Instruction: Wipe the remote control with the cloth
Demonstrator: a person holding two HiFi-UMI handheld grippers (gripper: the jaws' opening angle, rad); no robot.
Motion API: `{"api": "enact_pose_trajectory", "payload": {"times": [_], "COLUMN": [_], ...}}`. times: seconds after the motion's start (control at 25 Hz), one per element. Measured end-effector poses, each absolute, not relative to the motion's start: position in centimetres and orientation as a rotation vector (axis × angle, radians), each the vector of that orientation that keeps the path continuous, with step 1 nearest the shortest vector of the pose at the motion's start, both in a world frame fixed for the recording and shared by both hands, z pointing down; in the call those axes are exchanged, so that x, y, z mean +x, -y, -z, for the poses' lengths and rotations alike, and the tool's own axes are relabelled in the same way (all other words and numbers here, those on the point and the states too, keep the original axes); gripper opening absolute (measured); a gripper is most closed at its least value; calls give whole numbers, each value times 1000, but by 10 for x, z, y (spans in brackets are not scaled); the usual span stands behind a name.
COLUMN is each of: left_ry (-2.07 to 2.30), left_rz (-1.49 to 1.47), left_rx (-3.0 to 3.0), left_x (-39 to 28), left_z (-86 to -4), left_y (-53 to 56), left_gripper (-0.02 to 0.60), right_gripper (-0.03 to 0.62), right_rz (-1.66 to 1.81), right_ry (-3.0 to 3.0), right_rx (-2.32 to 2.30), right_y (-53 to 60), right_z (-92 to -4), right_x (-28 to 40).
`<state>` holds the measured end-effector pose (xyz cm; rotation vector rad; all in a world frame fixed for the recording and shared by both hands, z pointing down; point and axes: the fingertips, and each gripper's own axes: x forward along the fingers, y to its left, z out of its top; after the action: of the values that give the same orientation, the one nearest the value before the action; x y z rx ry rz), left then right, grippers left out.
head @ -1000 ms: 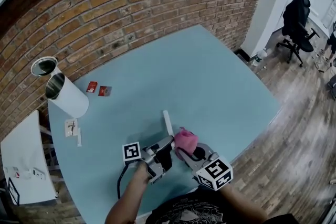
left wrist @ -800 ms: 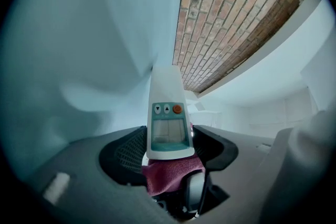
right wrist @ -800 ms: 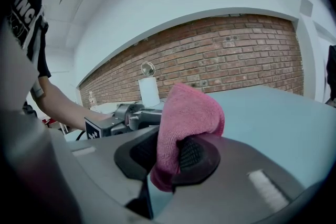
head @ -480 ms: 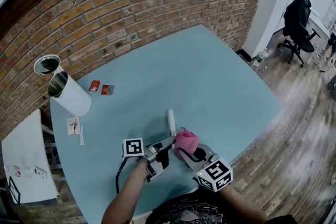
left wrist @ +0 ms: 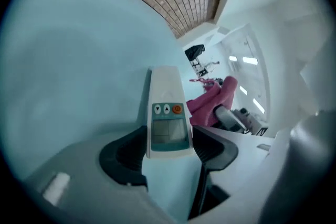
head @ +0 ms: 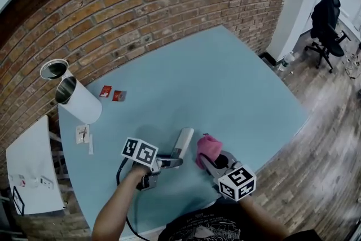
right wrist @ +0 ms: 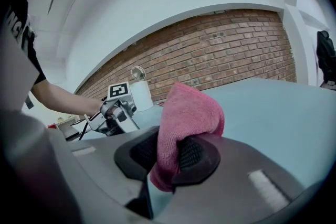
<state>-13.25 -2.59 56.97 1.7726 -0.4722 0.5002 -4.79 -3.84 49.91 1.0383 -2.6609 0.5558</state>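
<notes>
Remote control (left wrist: 167,113): I am clamping one in my left gripper (left wrist: 169,148). I am pinching one cloth (right wrist: 186,118) in my right gripper (right wrist: 169,157). Both are hanging by the table's (head: 225,82) near edge, with open top stretching beyond.

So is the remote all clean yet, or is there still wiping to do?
Done: the left gripper is closed on the screen end of the remote control, and the right gripper is closed on the cloth. In hand: the cloth is held just beside the remote control, not touching it. Left: rubbing the cloth over it. The pictures can't show how clean it already is.
</notes>
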Motion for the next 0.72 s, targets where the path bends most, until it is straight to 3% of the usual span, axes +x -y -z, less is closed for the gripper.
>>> {"api": "enact_pose_trajectory", "payload": {"times": [0.24, 0.72], "left_ry": [467, 444], "left_rz": [-1139, -1845], "left_rx": [1924, 1961], "left_x": [-149, -174], "left_z": [-584, -594], "left_y": [11, 21], "left_gripper": [270, 276], "right_gripper": [64, 64], "right_rz": [-581, -637], "right_ry": [2680, 2778], "right_rx": [957, 726], "right_y": [46, 69], "right_z": [-502, -498], "right_x": [-47, -44]}}
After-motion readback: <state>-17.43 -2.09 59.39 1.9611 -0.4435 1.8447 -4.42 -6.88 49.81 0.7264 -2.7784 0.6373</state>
